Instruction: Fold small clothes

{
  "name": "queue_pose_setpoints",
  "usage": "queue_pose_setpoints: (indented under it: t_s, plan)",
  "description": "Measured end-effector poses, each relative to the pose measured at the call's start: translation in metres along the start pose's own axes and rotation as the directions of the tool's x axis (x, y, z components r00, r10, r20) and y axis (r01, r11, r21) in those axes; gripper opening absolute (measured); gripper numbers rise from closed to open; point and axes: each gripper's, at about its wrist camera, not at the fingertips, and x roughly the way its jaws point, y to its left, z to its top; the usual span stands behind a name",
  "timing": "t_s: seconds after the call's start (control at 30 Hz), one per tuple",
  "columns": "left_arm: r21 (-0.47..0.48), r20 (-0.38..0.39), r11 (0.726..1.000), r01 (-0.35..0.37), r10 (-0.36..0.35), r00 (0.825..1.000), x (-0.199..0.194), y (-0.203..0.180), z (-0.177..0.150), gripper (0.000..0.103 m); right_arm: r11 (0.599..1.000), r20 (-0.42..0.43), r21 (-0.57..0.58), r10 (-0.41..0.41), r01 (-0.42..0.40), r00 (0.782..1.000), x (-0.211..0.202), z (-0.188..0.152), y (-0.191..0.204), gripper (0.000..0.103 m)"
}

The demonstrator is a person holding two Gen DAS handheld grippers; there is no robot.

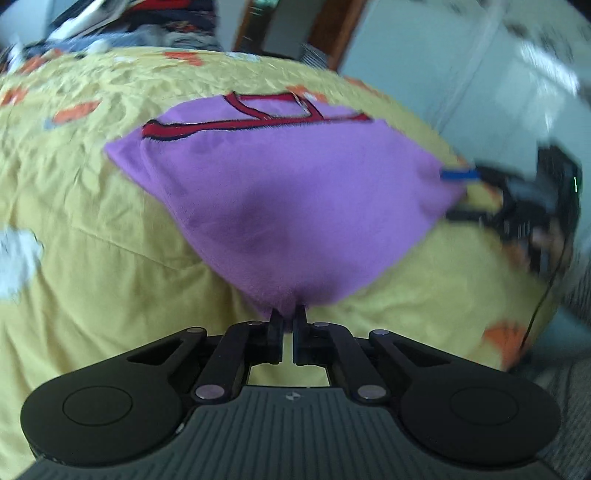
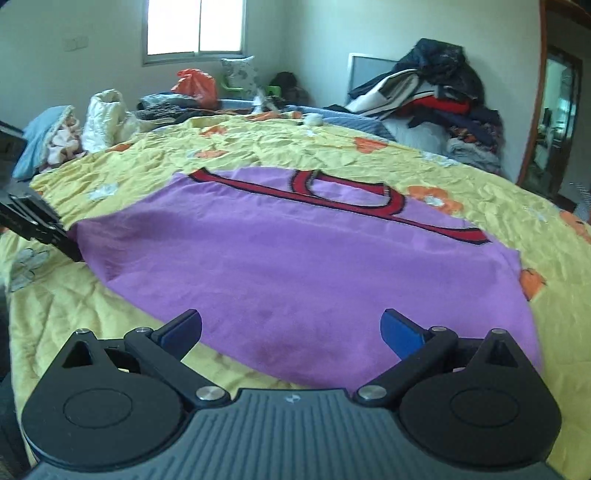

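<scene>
A purple vest with red trim (image 1: 295,184) lies on the yellow flowered bedspread (image 1: 92,240). My left gripper (image 1: 289,314) is shut on a near corner of the vest and lifts it a little. The vest also shows in the right wrist view (image 2: 295,266), spread flat. My right gripper (image 2: 291,328) is open, its blue-padded fingers on either side of the vest's near edge. The left gripper shows at the left of the right wrist view (image 2: 74,247), pinching the vest's corner. The right gripper shows blurred at the right of the left wrist view (image 1: 461,192).
A pile of clothes (image 2: 436,96) is stacked at the far right of the bed. Bags and bedding (image 2: 103,118) sit at the far left under a window (image 2: 195,26). A doorway (image 2: 554,122) stands at the right.
</scene>
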Motion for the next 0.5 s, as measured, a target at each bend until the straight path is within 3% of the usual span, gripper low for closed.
queue_pose_setpoints:
  t_s: [0.1, 0.2, 0.3, 0.37, 0.43, 0.47, 0.5]
  plan:
    - [0.102, -0.069, 0.995, -0.011, 0.018, 0.997, 0.002, -0.004, -0.007, 0.003, 0.998, -0.014, 0.017, 0.058, -0.058, 0.998, 0.002, 0.004, -0.001, 0.103]
    - [0.146, -0.094, 0.989, -0.006, 0.019, 0.995, -0.005, -0.005, -0.013, 0.0, 0.993, -0.068, 0.041, 0.117, -0.115, 0.991, 0.014, 0.009, -0.002, 0.103]
    - [0.123, -0.119, 0.992, -0.006, 0.02, 0.993, -0.017, 0.0, -0.016, 0.0, 0.992, -0.074, 0.062, 0.117, -0.112, 0.99, 0.026, 0.018, 0.003, 0.103]
    - [0.06, -0.065, 0.998, -0.024, 0.028, 0.997, -0.031, 0.005, -0.012, 0.0, 0.989, -0.057, 0.105, 0.106, -0.099, 0.993, 0.036, 0.027, 0.01, 0.103]
    - [-0.045, 0.03, 0.999, -0.02, 0.022, 0.999, -0.041, 0.01, -0.003, 0.011, 0.989, -0.043, 0.125, 0.082, -0.076, 0.996, 0.051, 0.039, 0.023, 0.103]
    - [-0.089, 0.088, 0.996, -0.016, 0.024, 0.996, -0.042, 0.013, 0.005, 0.036, 0.99, -0.044, 0.132, 0.063, -0.056, 0.997, 0.061, 0.045, 0.033, 0.103]
    - [-0.146, 0.135, 0.989, -0.029, 0.049, 0.99, -0.04, 0.018, 0.013, 0.07, 0.99, -0.054, 0.135, 0.054, -0.046, 0.997, 0.072, 0.051, 0.044, 0.103]
